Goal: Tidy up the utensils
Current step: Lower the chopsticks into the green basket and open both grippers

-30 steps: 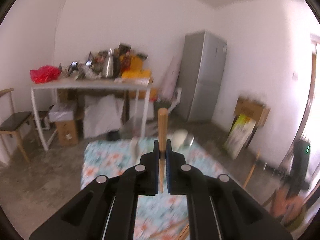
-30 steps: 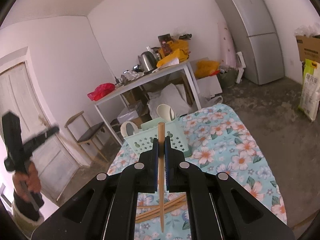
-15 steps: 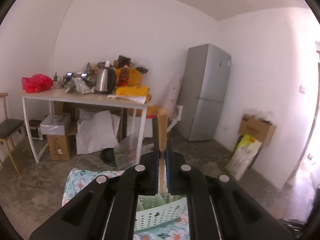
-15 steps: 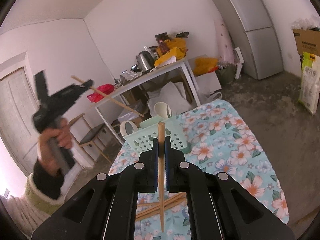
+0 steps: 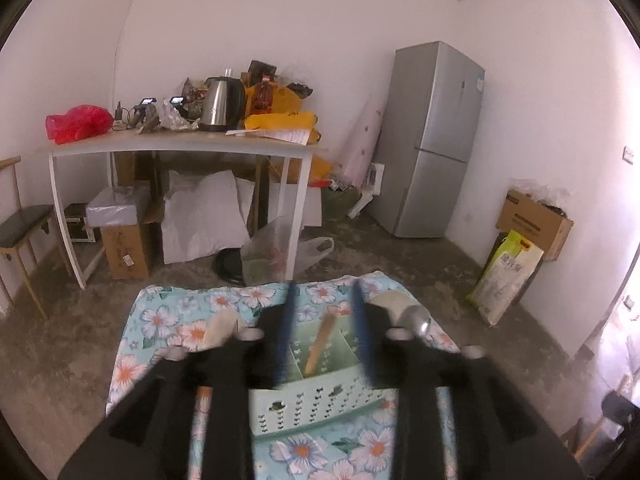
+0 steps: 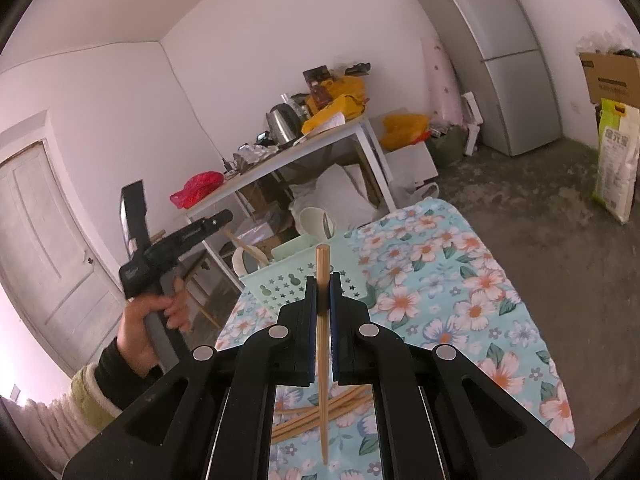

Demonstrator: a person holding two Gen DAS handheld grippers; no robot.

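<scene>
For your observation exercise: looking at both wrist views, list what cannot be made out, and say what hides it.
- Left wrist view: left claw is motion-blurred while opening; whether the chopstick in the basket touches its pads is unclear.
- Right wrist view: basket contents hidden by its wall.
- Right wrist view: loose chopsticks partly hidden by the right claw.

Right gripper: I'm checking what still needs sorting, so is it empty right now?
No, the right gripper is shut on a wooden chopstick, which stands upright between its blue pads.
</scene>
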